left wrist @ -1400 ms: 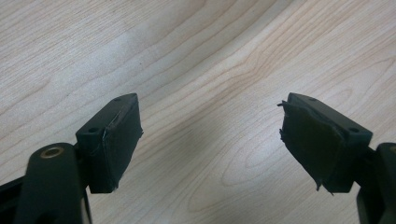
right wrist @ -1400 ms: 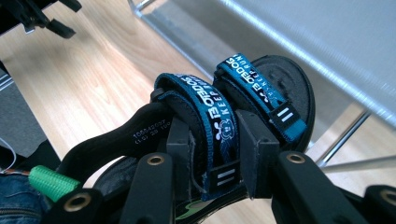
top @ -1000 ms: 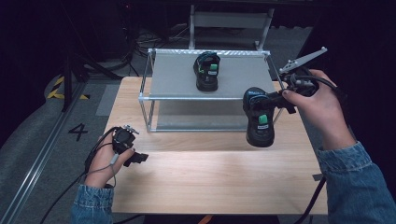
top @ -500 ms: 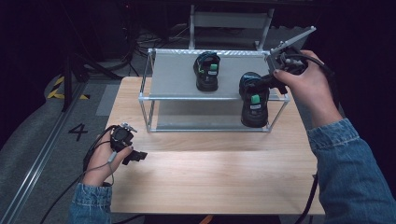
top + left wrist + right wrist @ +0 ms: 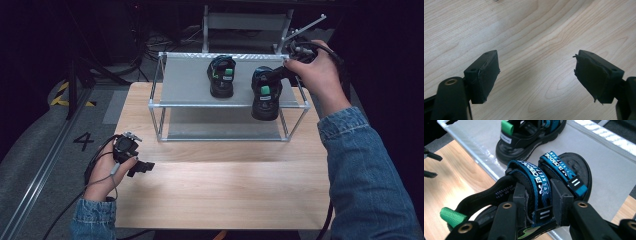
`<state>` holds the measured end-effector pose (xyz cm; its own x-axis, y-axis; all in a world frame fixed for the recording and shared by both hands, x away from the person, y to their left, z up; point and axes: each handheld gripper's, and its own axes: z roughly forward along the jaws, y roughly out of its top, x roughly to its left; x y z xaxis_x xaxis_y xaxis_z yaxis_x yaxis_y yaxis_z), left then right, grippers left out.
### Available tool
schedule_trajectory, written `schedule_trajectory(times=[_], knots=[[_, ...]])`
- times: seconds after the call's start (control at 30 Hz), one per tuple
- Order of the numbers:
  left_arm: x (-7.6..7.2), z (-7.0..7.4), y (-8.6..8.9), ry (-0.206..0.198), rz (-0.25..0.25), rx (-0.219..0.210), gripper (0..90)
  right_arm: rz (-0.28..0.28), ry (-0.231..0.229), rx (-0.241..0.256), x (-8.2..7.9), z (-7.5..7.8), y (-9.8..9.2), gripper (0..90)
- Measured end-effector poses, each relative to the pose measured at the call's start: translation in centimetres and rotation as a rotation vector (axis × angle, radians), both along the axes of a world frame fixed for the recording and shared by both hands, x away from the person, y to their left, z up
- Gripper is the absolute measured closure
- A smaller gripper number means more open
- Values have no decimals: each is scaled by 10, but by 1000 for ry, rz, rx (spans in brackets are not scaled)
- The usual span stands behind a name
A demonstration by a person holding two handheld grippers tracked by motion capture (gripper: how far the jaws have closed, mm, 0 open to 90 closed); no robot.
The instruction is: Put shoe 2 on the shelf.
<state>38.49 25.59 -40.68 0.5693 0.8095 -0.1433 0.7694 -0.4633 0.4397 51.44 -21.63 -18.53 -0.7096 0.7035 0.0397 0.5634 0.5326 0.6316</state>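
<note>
The right hand-held gripper (image 5: 539, 202) clamps a sandal (image 5: 265, 94) by its blue strap, toe over the shelf (image 5: 190, 85) beside another sandal (image 5: 221, 76). The left hand-held gripper (image 5: 536, 77) gapes above the bench (image 5: 225, 185).

a light wooden table (image 5: 215, 200) bears a metal-framed shelf rack (image 5: 185, 90), with a grey chair (image 5: 245, 22) behind it.
</note>
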Motion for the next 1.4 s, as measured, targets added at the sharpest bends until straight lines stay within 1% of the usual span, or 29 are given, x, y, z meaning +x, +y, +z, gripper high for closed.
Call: schedule_trajectory(times=[0.1, 0.17, 0.2, 0.23, 0.37, 0.57, 0.6, 0.7, 0.83, 0.97, 1.03, 1.23, 1.33, 1.4], knots=[[0, 0, 1, -1, -3, -5, 203, -3, 5, -4, 9, -1, 3, 688], [0, 0, 1, -2, -4, -6, 203, -5, 5, -4, 10, -1, 3, 688], [-1, 0, 1, 1, -4, -11, 203, -6, 7, -4, 16, -2, 5, 688], [-1, 0, 1, 1, -4, -11, 203, -6, 7, -4, 16, -2, 5, 688], [0, 0, 3, -7, 4, -12, 204, -10, 5, -7, 24, -3, 8, 687], [0, 0, 2, -3, 5, -18, 204, -15, 10, 0, 37, -5, 11, 686], [1, 0, 2, -8, -4, -15, 204, -15, 13, 0, 39, -6, 11, 686], [1, 0, 1, -3, -10, -14, 204, -15, 13, -7, 44, -7, 14, 686], [1, 0, 1, 0, -6, -20, 204, -12, 12, -8, 49, -7, 16, 685], [0, 0, 4, -4, -1, -23, 204, -8, 10, -3, 58, -9, 19, 685], [-1, 0, 4, -1, 0, -28, 204, -7, 9, -9, 61, -10, 20, 685], [-3, -1, 6, 0, 7, -25, 204, -1, -9, -39, 68, -11, 28, 683], [-5, -2, 9, 3, 8, -24, 204, 8, -14, -44, 72, -11, 33, 684], [-7, -2, 12, 1, 19, -24, 204, 14, -19, -45, 75, -11, 35, 684]])
